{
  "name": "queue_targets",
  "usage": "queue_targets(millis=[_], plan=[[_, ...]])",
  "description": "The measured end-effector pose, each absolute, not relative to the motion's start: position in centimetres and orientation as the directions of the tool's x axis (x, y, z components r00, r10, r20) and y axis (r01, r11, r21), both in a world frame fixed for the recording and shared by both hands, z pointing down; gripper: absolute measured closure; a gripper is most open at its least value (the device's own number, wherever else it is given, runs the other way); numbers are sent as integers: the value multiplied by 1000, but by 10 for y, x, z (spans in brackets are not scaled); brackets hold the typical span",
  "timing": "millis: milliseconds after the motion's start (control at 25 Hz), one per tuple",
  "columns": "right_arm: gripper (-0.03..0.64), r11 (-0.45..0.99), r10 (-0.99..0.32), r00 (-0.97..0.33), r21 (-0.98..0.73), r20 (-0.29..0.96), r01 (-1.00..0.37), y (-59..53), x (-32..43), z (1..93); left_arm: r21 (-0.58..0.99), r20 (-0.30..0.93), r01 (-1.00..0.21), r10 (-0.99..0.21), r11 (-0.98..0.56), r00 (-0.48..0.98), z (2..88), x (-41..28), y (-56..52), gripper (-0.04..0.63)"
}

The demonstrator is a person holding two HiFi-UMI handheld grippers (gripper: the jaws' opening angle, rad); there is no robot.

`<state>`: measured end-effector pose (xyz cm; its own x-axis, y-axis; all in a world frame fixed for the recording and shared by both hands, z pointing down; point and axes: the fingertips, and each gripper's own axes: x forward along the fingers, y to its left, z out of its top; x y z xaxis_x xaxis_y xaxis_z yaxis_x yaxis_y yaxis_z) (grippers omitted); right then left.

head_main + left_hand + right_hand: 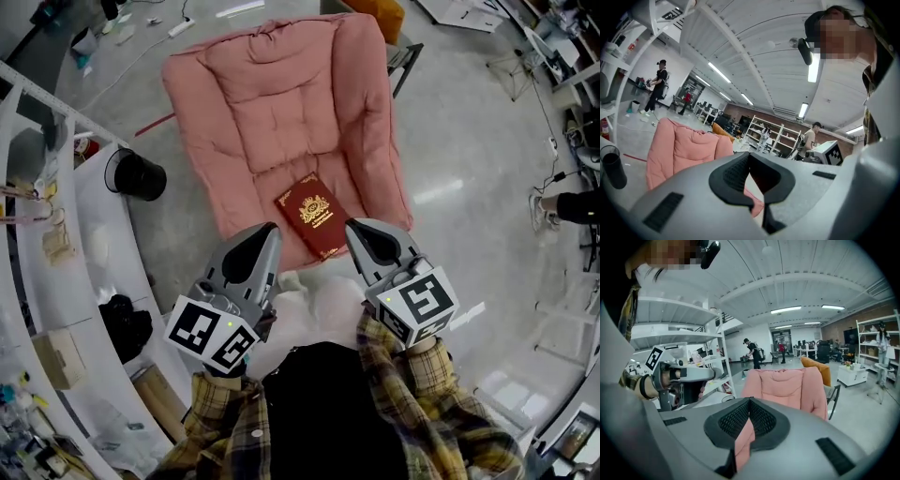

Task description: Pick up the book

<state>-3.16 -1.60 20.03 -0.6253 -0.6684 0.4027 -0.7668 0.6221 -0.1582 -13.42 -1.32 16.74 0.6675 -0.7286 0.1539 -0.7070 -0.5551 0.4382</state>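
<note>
Presently the book [313,214] lies flat on the seat of the pink chair [281,103], towards the seat's near edge, cover up. Its long axis runs slantwise, from far-left to near-right in the head view.

Left claw [270,231]: clenched, tips together, nothing between them. Right claw [355,228]: tips meet as well, and its own view shows only the chair's pink fabric through the slit below them. It is judged clenched and empty.

Both claws hover at the near side of the chair, one to each side of the book's near end, pointing across the seat rather than down at it. The book lies just ahead of them and between them. The right claw appears slightly the nearer, beside the book's near-right corner. Neither touches it.

Judgement: either claw must open and tip down before it can take an edge.
</note>
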Motion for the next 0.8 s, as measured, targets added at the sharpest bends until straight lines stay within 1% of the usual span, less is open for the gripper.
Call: queue_targets(millis=[200, 440, 800], plan=[[600, 578, -680, -586, -169, 441, -798, -12, -22, 221, 475, 192, -667, -672, -574, 715, 200, -118, -20, 591], [600, 546, -652, -558, -193, 513, -815, -1, -6, 251, 528, 247, -657, -643, -538, 725, 242, -103, -18, 591], [600, 539, -624, -555, -211, 551, -816, -8, 6, 293, 581, 348, -656, -582, -481, 735, 325, -85, -11, 591]])
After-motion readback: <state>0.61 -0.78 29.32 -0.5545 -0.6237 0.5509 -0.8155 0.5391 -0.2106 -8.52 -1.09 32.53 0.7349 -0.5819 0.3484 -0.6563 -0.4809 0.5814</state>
